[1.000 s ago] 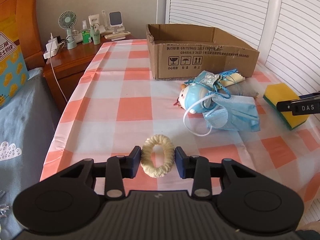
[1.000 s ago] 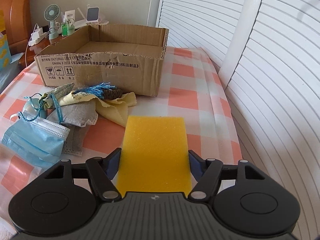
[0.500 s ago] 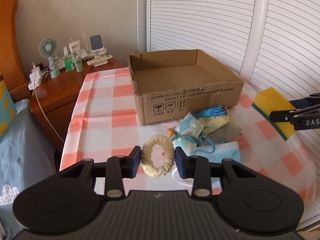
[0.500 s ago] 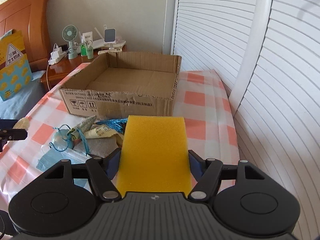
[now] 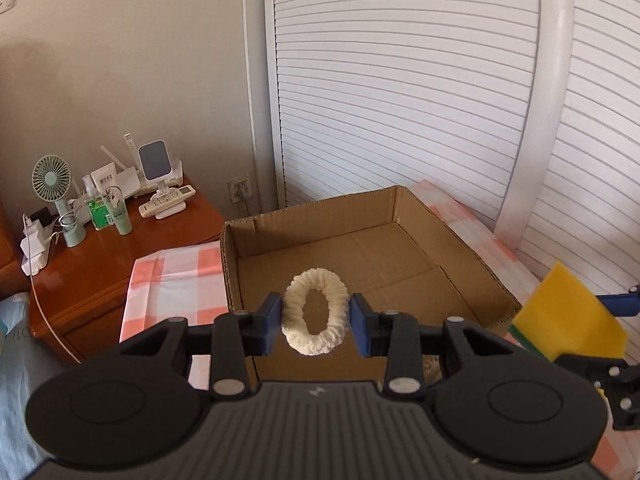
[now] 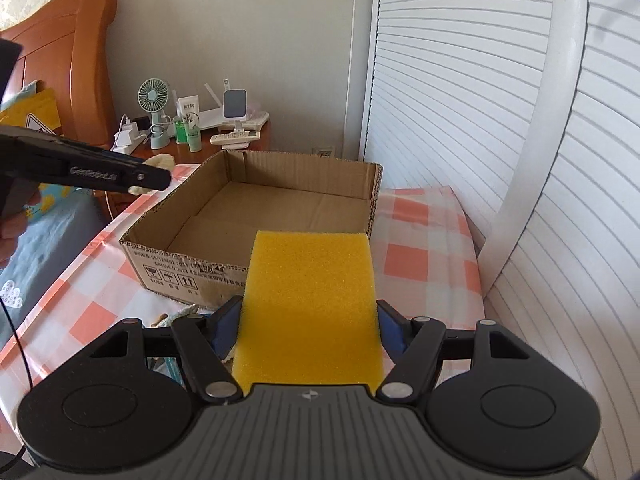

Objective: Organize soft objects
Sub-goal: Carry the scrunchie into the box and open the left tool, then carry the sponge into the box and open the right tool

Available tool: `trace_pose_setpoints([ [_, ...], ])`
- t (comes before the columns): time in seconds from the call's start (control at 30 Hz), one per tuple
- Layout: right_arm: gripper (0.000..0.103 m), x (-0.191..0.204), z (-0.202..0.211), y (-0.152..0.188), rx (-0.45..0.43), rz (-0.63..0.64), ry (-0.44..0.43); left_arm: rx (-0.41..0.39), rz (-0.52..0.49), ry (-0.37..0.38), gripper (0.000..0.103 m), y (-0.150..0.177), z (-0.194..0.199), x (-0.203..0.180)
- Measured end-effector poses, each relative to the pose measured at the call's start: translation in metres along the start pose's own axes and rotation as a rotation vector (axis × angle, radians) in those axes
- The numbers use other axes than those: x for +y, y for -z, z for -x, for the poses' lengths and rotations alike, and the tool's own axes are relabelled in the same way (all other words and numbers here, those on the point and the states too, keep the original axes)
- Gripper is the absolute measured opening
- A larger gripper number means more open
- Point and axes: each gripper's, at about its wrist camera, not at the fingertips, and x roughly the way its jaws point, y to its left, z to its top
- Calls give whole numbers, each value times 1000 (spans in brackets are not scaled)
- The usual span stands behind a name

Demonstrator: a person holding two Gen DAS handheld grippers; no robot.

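The box stands open-topped and empty on the table, evidently as the bin for soft items. The right gripper clamps the sponge at the box's 6 o'clock edge. The left gripper pinches the scrunchie between its pads, poised over the box at 9 o'clock for a drop.

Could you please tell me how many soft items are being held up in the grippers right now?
2: a cream scrunchie in the left hand-held gripper and a yellow sponge in the right hand-held gripper. Other soft things lie mostly hidden below.
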Motion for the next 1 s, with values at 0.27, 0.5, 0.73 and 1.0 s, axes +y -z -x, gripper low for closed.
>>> trace_pose_setpoints([
  [0.27, 73, -9, -19, -15, -3, -4, -6, 39, 10, -61, 77, -29, -73, 7],
  [0.5, 73, -15, -27, -19, 3, -7, -3, 28, 65, -39, 90, -24, -74, 16],
  [0.73, 73, -14, -34, -30, 3, 0, -12, 12, 36, -28, 101, -4, -20, 16],
  [1.0, 73, -9, -52, -52, 7, -7, -28, 22, 91, -29, 102, 45, 39, 17],
])
